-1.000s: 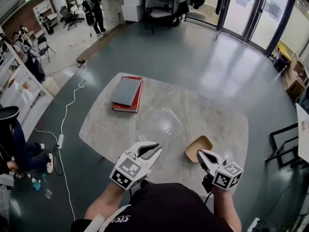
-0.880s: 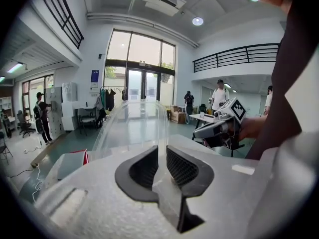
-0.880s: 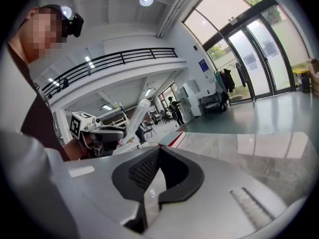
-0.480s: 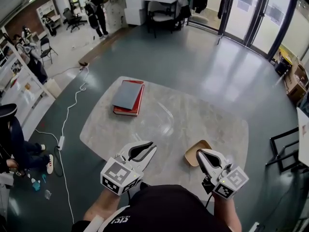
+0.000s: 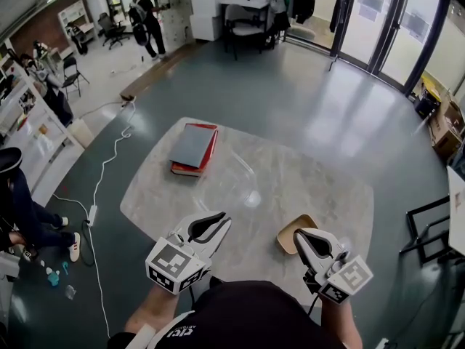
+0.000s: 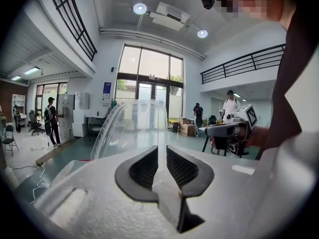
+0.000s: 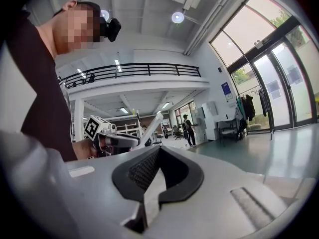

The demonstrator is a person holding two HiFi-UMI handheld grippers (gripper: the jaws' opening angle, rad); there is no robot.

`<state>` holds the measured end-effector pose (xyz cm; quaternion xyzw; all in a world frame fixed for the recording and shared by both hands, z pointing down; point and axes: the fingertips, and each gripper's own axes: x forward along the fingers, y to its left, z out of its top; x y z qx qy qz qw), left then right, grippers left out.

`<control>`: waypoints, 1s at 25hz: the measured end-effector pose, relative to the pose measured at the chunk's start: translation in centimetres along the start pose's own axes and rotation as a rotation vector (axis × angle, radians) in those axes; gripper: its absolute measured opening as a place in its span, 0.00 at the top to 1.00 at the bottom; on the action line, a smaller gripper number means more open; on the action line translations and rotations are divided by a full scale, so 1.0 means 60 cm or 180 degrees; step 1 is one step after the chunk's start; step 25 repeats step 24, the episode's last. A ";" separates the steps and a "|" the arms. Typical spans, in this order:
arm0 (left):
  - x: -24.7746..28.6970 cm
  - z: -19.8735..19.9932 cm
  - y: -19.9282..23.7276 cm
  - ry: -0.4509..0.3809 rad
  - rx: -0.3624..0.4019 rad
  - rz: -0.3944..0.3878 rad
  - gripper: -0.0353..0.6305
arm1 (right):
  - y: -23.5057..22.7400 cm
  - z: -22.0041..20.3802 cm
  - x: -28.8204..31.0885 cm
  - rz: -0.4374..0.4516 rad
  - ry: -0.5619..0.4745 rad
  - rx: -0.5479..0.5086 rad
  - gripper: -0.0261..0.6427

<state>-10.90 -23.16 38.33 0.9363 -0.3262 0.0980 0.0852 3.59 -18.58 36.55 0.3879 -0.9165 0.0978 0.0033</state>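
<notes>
Clear plastic lid (image 6: 130, 131) is pinched by its edge in the L gripper (image 6: 160, 159). The jaws are closed down on it and the lid stands up and away from the pads. R gripper (image 7: 157, 152) has its jaws pressed together w/ nothing in them. Vs a sec ago, both grippers have drawn back toward the body and tipped up. L gripper view no longer shows the books, just lid against windows; R gripper view has lost the marble too. So the lid looks lifted off the table (image 5: 327, 187), grip holding. In head view the R gripper's tip overlaps the tan tray (image 5: 288, 233) near the table's near edge. The lid, faint there, seems left of the tray and apart from it. Farther off are books (image 5: 192, 145) at the far-left corner, then a person (image 5: 144, 11) across the floor (image 5: 290, 78).
</notes>
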 end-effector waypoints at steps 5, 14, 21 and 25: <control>0.007 -0.007 -0.004 0.0037 -0.0010 -0.0037 0.85 | -0.008 -0.009 0.002 -0.0028 0.0042 0.0043 0.96; 0.008 0.000 -0.007 0.0017 0.0042 -0.0014 0.85 | -0.014 -0.013 0.001 -0.0034 0.0069 0.0053 0.96; 0.006 0.000 -0.011 0.0016 0.0032 -0.0034 0.85 | -0.014 -0.018 -0.004 -0.0058 0.0092 0.0081 0.96; 0.005 -0.001 -0.011 0.0002 0.0029 -0.0040 0.85 | -0.013 -0.020 -0.003 -0.0063 0.0088 0.0082 0.96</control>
